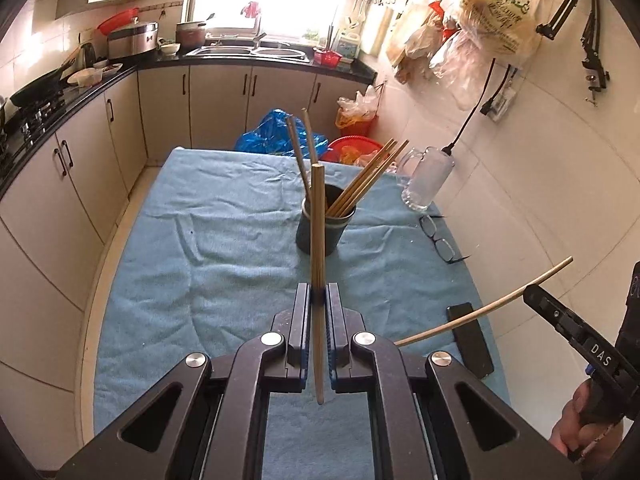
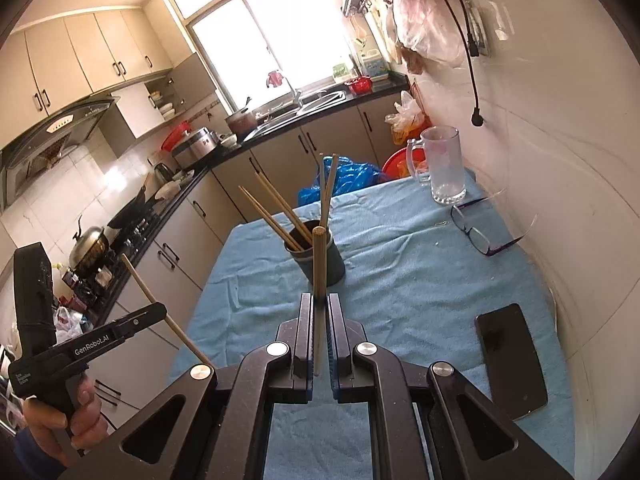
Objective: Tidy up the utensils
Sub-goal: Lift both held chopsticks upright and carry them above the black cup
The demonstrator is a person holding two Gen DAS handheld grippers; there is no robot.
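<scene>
A: Each gripper is clamped tight on one chopstick. The left gripper [image 1: 319, 300] pinches its wooden chopstick [image 1: 318, 236] low on the shaft, so most of the stick stands beyond the fingertips. The right gripper [image 2: 319, 304] holds its chopstick [image 2: 319, 264] the same way.

B: And the dark holder cup [image 1: 324, 226]?

A: Ahead of both sets of fingers, on the blue cloth [image 1: 224, 240], apart from them, with other chopsticks [image 1: 368, 178] splayed in it.

B: The risk?

A: The thin round sticks could pivot in the pads. A long free end could knock the leaning chopsticks or tip the cup.
</scene>
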